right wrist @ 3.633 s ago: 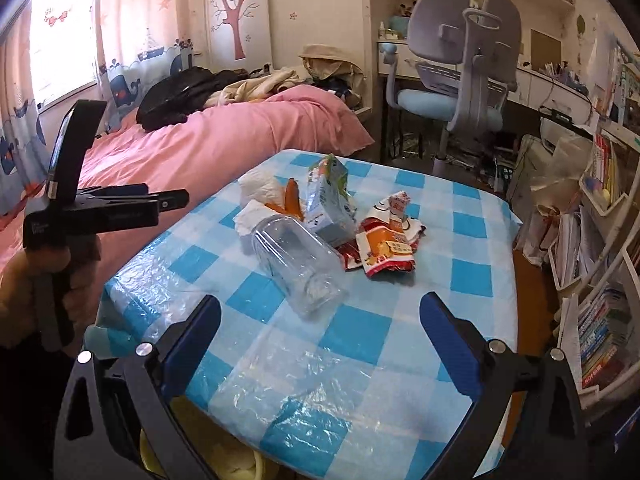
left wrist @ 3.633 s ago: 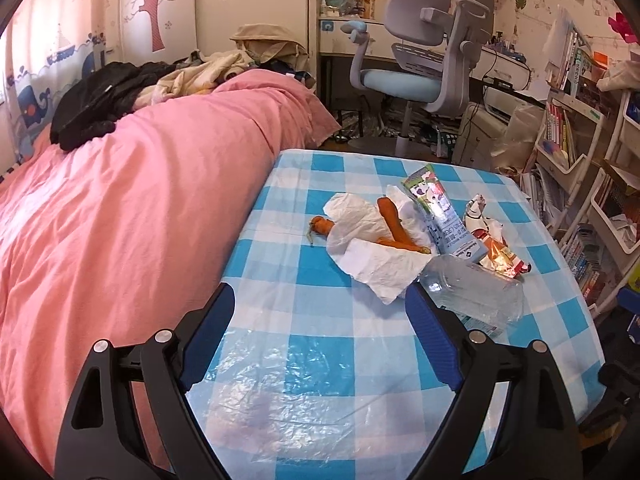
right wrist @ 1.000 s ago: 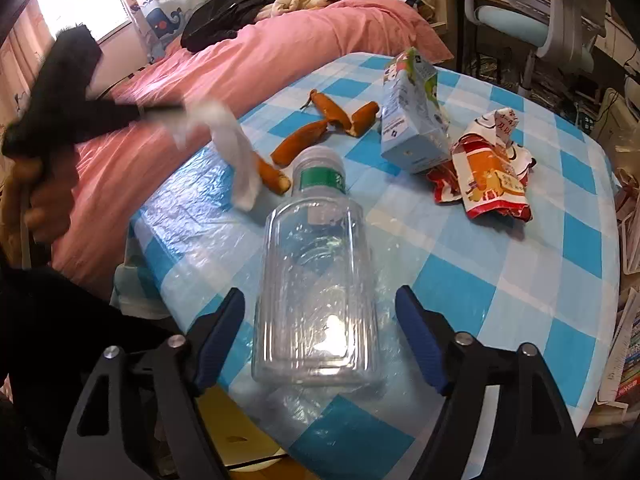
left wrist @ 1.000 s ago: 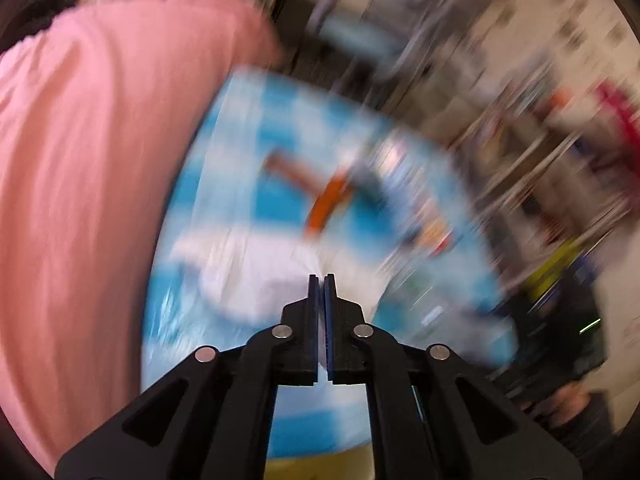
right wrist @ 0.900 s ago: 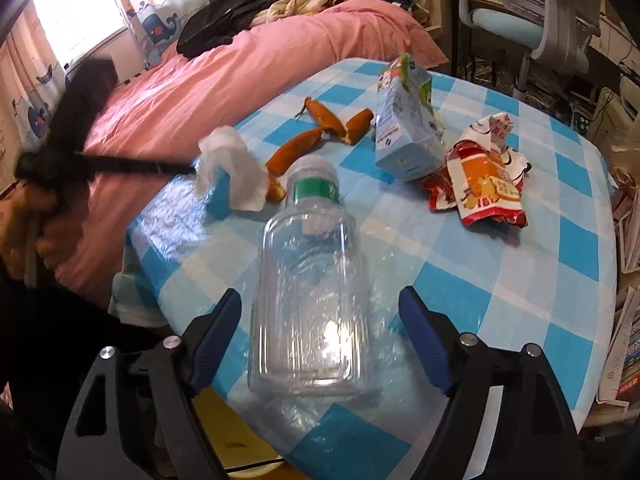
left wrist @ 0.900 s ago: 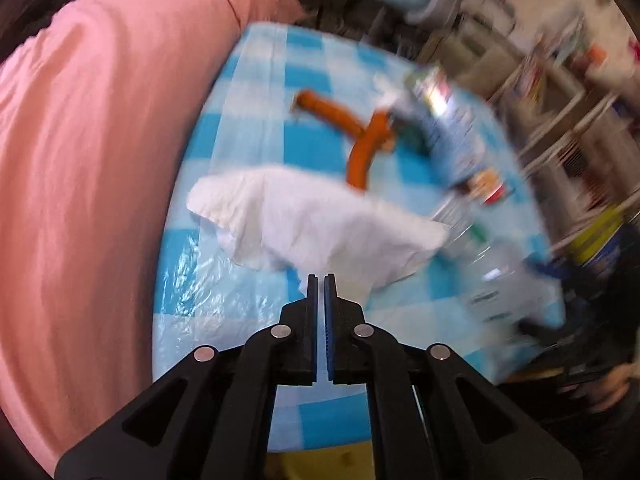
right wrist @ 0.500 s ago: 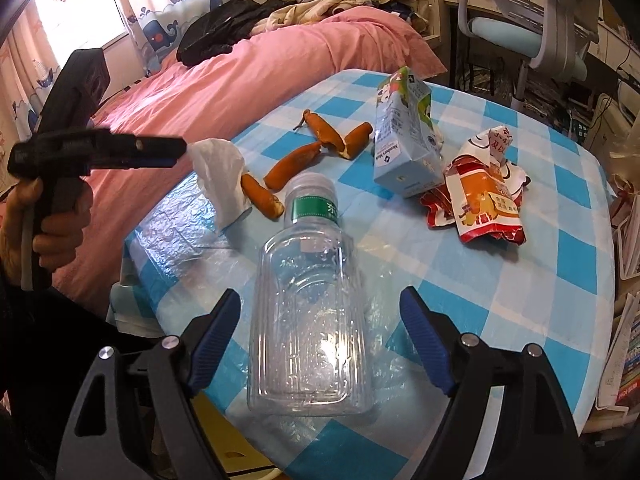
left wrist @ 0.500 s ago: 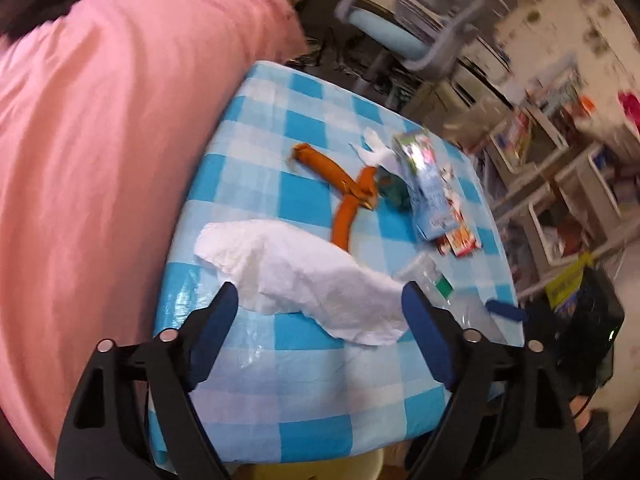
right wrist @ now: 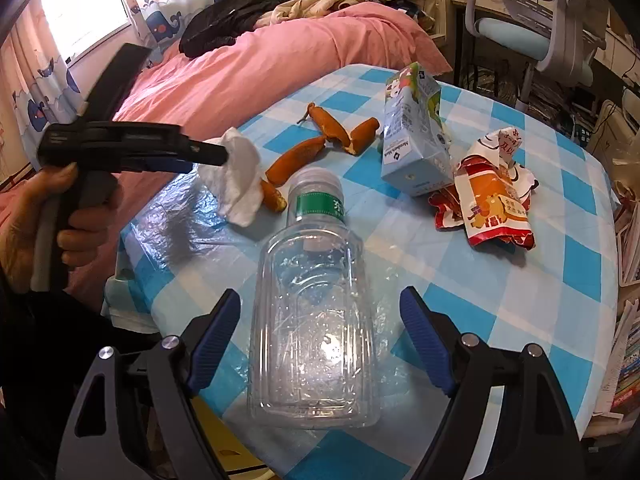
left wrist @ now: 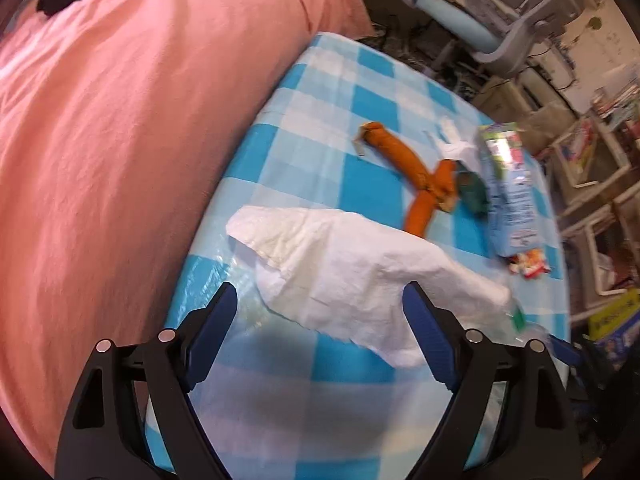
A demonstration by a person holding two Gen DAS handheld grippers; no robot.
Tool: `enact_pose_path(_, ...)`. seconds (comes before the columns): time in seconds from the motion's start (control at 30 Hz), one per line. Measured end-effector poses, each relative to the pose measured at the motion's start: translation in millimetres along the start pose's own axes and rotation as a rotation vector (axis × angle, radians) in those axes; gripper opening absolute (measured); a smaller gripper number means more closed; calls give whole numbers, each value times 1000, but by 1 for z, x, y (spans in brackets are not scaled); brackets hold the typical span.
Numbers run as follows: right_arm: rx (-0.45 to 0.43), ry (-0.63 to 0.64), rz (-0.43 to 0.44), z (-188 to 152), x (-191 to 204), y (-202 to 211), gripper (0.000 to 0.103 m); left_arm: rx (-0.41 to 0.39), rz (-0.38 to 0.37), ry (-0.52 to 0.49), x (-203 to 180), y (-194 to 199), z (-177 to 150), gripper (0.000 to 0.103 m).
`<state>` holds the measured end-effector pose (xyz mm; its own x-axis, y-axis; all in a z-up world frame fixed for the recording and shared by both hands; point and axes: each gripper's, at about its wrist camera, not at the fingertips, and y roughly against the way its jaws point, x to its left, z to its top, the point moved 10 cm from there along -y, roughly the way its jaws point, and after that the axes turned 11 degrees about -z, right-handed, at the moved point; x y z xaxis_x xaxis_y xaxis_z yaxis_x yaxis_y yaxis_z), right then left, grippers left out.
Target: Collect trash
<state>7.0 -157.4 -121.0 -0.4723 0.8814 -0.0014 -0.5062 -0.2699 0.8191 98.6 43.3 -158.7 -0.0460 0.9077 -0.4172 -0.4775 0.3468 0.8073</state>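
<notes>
Now the left gripper point(left wrist: 318, 334), jaws spread, is hovering over the limp, light tissue point(left wrist: 344, 272) lying near the table's point(left wrist: 360, 108) near-left edge, best pinched at a raised fold, while the right gripper point(right wrist: 320, 334), likewise spread, is straddling the slippery, crushable bottle point(right wrist: 314, 320).

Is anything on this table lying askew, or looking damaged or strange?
Yes. The clear bottle lies on its side at the table's near edge, the carton is toppled, the snack wrapper is crumpled, and orange peel lies scattered beside a tissue.
</notes>
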Motion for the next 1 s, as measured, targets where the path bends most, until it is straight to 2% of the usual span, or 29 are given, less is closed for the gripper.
enact_pose_path(0.07, 4, 3, -1, -1, 0, -1, 78, -14, 28, -24, 2, -5, 2, 81)
enact_pose_path(0.1, 6, 5, -2, -1, 0, -2, 78, -24, 29, -32, 1, -5, 4, 75)
enact_pose_path(0.13, 9, 6, -4, -2, 0, -3, 78, -31, 17, -41, -1, -6, 5, 61)
enact_pose_path(0.17, 10, 8, -6, -2, 0, -4, 78, -30, -3, -46, -4, -7, 5, 51)
enact_pose_path(0.23, 11, 9, -6, -2, 0, -4, 78, -17, -55, -37, -9, -8, 4, 16)
enact_pose_path(0.27, 10, 9, -6, -2, -1, -4, 78, -14, -93, -41, -14, -8, 4, 12)
enact_pose_path(0.33, 10, 11, -7, -2, -1, -4, 78, -34, -112, -65, -21, -2, 6, 5)
enact_pose_path(0.43, 10, 15, -12, -2, -2, -3, 78, -90, -204, -85, -37, 18, 15, 3)
enact_pose_path(0.5, 4, 11, -13, -2, -3, -1, 78, -154, -306, -96, -52, 42, 23, 3)
enact_pose_path(0.53, -2, 8, -15, -1, -4, 0, 78, -175, -332, -105, -57, 50, 26, 3)
enact_pose_path(0.63, -7, -6, -13, 0, -8, 1, 71, -238, -407, -138, -71, 76, 32, 3)
enact_pose_path(0.77, 12, 2, -11, -4, -5, -3, 58, -258, -419, -164, -79, 88, 31, 3)
enact_pose_path(0.93, 3, -1, -9, -3, -4, 0, 56, -268, -429, -200, -88, 98, 27, 3)
enact_pose_path(1.0, -4, -28, 19, -1, -5, 4, 55, -276, -436, -226, -92, 105, 22, 3)
